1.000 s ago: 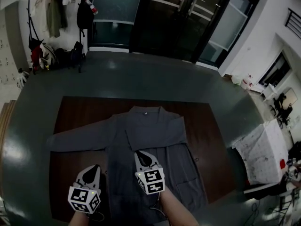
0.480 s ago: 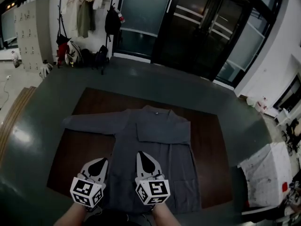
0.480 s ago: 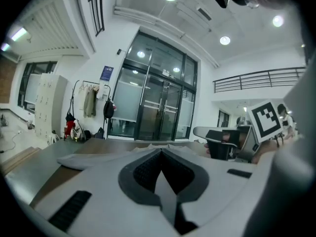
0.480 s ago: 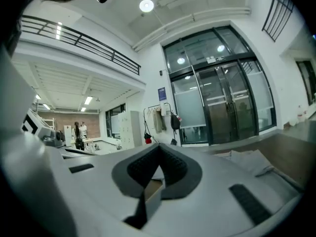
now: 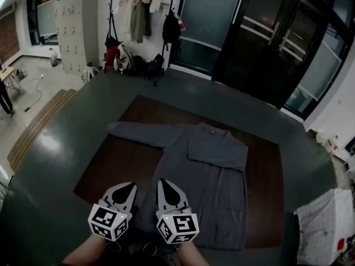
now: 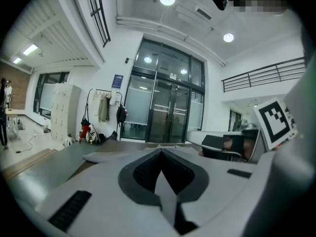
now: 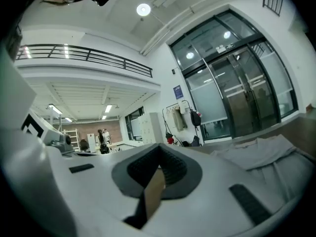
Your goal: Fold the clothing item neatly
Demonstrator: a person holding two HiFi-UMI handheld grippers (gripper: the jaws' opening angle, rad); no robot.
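Observation:
A grey long-sleeved garment (image 5: 213,173) lies flat on a dark brown table top (image 5: 119,159). Its left sleeve (image 5: 136,133) stretches out to the left, and the right sleeve is folded across the chest. Both grippers hover side by side at the near hem, above the cloth. My left gripper (image 5: 129,187) is shut with nothing between its jaws, and the tips meet in the left gripper view (image 6: 160,152). My right gripper (image 5: 163,183) is also shut and empty (image 7: 159,159). The garment (image 7: 269,152) lies low at the right of the right gripper view.
A grey surface (image 5: 72,121) surrounds the brown top. Far back stand a coat rack with hanging clothes (image 5: 138,15), bags at its foot (image 5: 119,60), lockers (image 5: 75,32) and dark glass doors (image 5: 266,43). A stained white cloth (image 5: 324,231) lies at the lower right.
Both grippers have drawn back from over the garment's middle towards its near hem and risen. The head view has swung, so the garment now sits more to the right.

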